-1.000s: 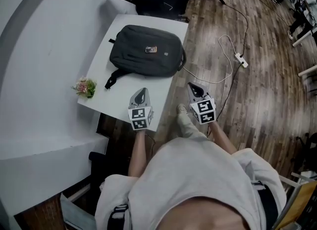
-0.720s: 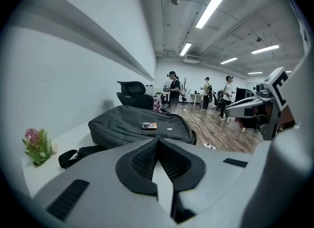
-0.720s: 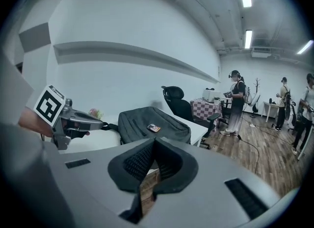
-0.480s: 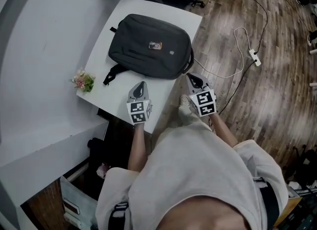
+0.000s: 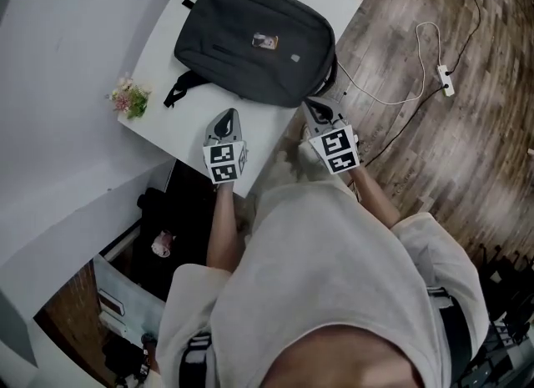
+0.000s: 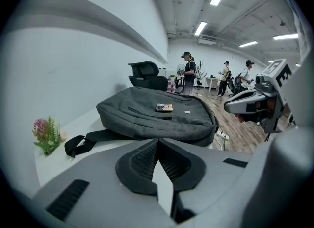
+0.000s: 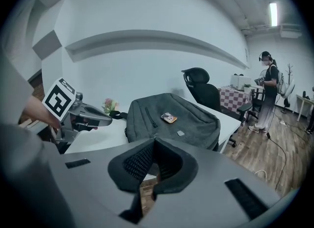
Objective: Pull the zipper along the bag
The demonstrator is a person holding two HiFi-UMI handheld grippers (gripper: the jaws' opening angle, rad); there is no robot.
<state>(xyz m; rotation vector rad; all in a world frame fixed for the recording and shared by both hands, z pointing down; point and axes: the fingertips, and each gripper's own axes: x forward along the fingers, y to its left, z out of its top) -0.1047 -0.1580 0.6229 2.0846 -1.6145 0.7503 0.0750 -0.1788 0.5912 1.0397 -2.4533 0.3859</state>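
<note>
Approach is being logged. Against half a second ago, both tools are being brought nearer the bag, which is lying flat on the worktop.

- Left tool: jaws together, nothing held; it is being held just short of the bag's near edge.
- Right tool: jaws together, empty; its tip is being carried to the bag's near right corner.

The zipper pull cannot be made out. Pulling is judged not yet begun.
</note>
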